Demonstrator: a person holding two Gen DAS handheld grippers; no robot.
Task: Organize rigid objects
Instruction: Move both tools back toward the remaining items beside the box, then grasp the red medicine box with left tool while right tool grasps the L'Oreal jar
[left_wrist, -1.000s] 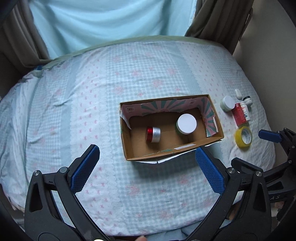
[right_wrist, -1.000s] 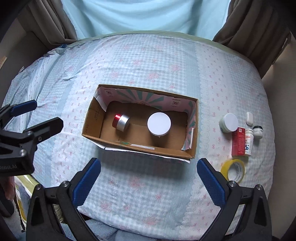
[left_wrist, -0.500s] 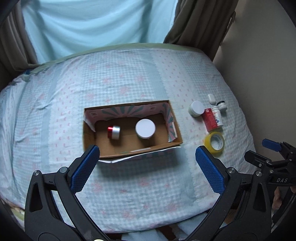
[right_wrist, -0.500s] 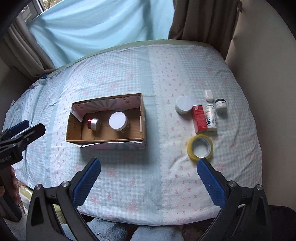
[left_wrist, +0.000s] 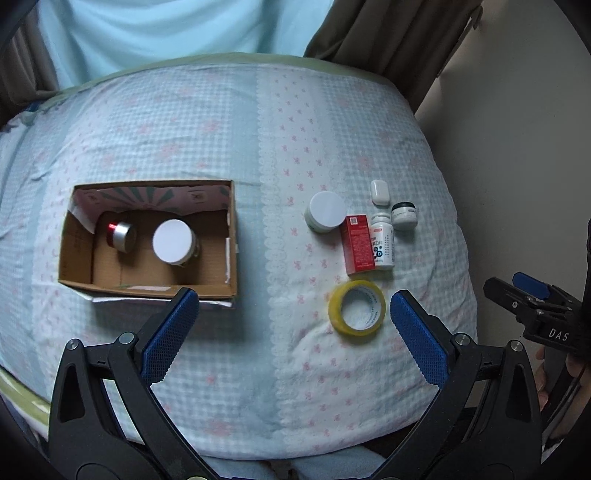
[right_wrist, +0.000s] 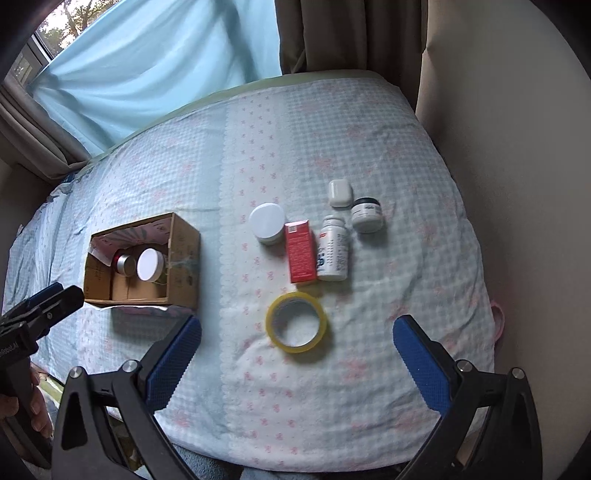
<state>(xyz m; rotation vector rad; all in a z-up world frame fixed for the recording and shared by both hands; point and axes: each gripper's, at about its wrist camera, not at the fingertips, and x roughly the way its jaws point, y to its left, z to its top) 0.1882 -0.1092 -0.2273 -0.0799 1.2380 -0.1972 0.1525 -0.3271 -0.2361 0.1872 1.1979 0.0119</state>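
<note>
Left wrist view: the left gripper (left_wrist: 293, 328) hangs above the near edge of a bed (left_wrist: 221, 129) covered with a pale blue checked spread. Its jaws stand wide apart and hold nothing. A cardboard box (left_wrist: 75, 243) lies on the left part of the bed, open at the top. Inside it are a red-and-silver jar (left_wrist: 120, 233) lying on its side and, to its right, a white-lidded jar (left_wrist: 173, 241) standing upright. On the right part of the bed, well apart from the box, is a cluster of loose items: a white-lidded tub (left_wrist: 325, 212), a red carton (left_wrist: 357, 244) touching a white bottle (left_wrist: 382, 242) that lies beside it, a small dark-lidded jar (left_wrist: 404, 215), and a white case (left_wrist: 380, 192) at the far side. A yellow tape roll (left_wrist: 357, 312) lies flat, nearest the camera, just beside the right fingertip. The right gripper (left_wrist: 524, 293) appears at the right edge; the spread of its jaws cannot be told from this view.

Right wrist view: the right gripper (right_wrist: 297, 338) has its jaws wide apart and empty, above the near part of the bed (right_wrist: 406, 147). The tape roll (right_wrist: 296, 324) lies between the fingertips in the view, on the spread below them. The red carton (right_wrist: 301, 251), white bottle (right_wrist: 332, 247), tub (right_wrist: 266, 222), dark-lidded jar (right_wrist: 366, 214) and white case (right_wrist: 340, 192) lie beyond it. The box (right_wrist: 183, 254) is at the left, with both jars inside. The left gripper (right_wrist: 48, 301) shows at the left edge.
</note>
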